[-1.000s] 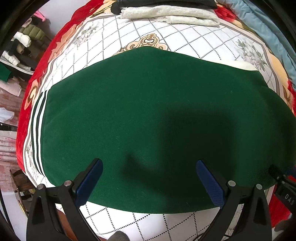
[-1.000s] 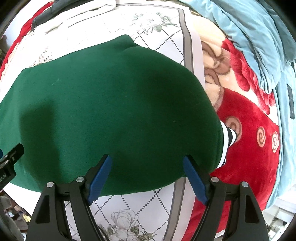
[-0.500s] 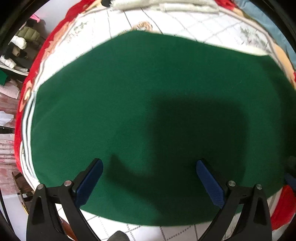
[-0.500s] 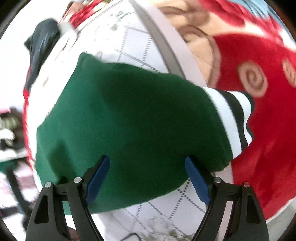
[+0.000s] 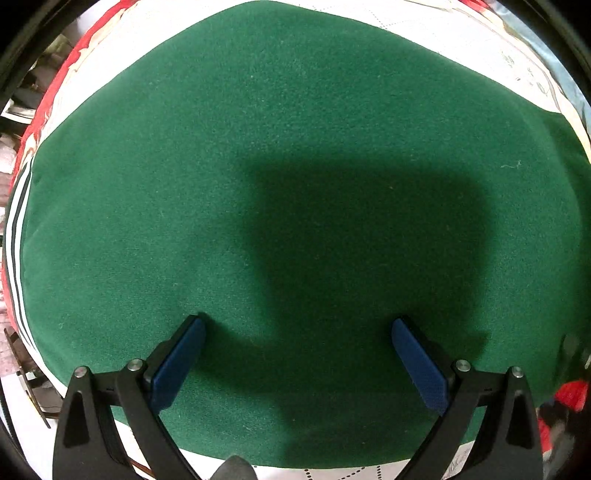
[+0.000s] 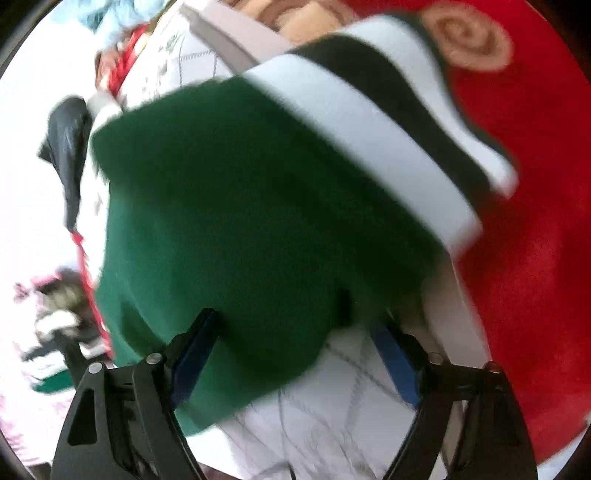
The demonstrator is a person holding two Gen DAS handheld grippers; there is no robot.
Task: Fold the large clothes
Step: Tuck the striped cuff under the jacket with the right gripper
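A large dark green garment (image 5: 295, 166) lies flat on the bed and fills the left wrist view; its white and dark striped hem (image 5: 14, 229) shows at the far left edge. My left gripper (image 5: 297, 321) points straight down just above the cloth, open, with nothing pinched. In the blurred right wrist view the garment (image 6: 240, 203) ends in a striped band (image 6: 388, 147) at the upper right. My right gripper (image 6: 293, 319) is tilted down over the garment's near corner. Its jaws are opening, and the cloth edge lies between them without being pressed.
The bedspread is white with a diamond pattern (image 6: 332, 406) and a red floral border (image 6: 524, 258). A black garment (image 6: 66, 147) and a light blue blanket (image 6: 110, 22) lie at the far side. Room clutter (image 6: 55, 314) shows beyond the bed's left edge.
The left gripper has sunk closer to the green cloth. The right gripper has rolled, dropped and swung towards the striped hem corner, and its jaws stand a little wider.
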